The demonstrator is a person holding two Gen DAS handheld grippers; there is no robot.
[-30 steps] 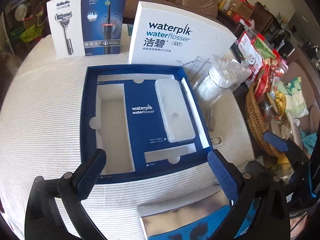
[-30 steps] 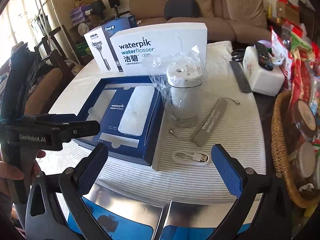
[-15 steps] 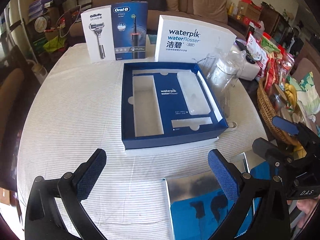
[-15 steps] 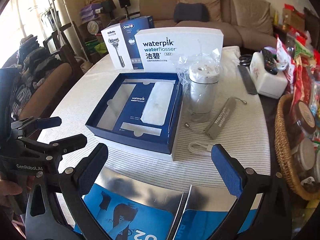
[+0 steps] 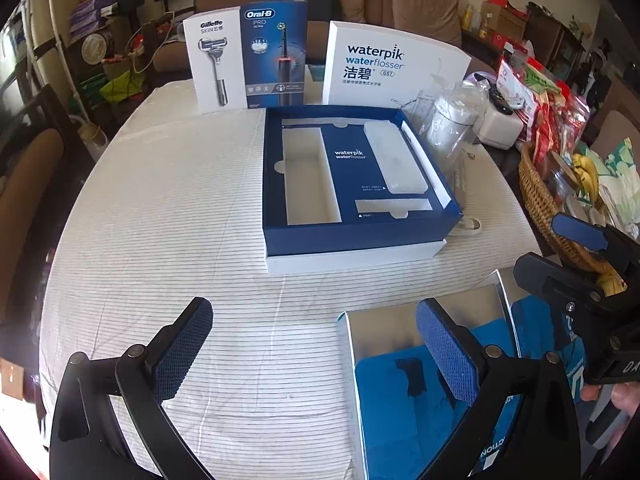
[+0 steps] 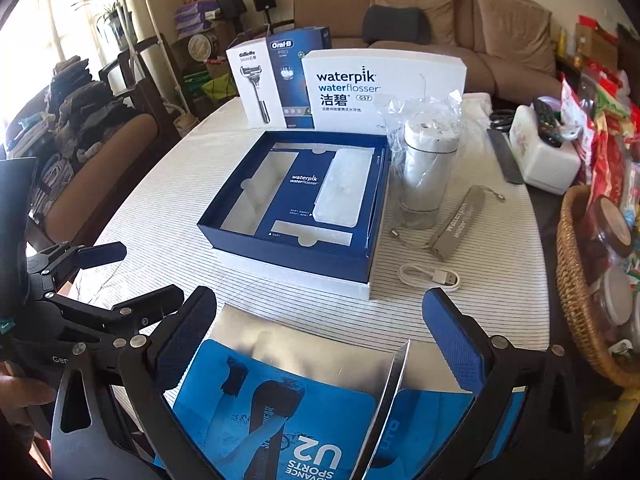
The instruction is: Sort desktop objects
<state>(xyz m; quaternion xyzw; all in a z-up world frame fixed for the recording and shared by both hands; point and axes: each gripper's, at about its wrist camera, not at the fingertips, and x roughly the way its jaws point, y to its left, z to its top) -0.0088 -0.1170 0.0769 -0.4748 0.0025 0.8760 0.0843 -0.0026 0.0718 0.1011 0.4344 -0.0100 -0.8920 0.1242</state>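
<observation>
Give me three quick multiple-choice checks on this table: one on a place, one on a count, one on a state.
1. Where is the white USB cable?
A. inside the blue tray
B. on the cloth right of the blue tray
C. in the wicker basket

2. How many boxes stand upright behind the tray?
A. one
B. two
C. three

3. The right claw is:
A. open and empty
B. shut on the cable
C. shut on the pouch

Answers:
1 B, it lies coiled on the striped cloth.
2 C, Gillette box, Oral-B box, Waterpik box.
3 A, fingers spread, nothing between.
</observation>
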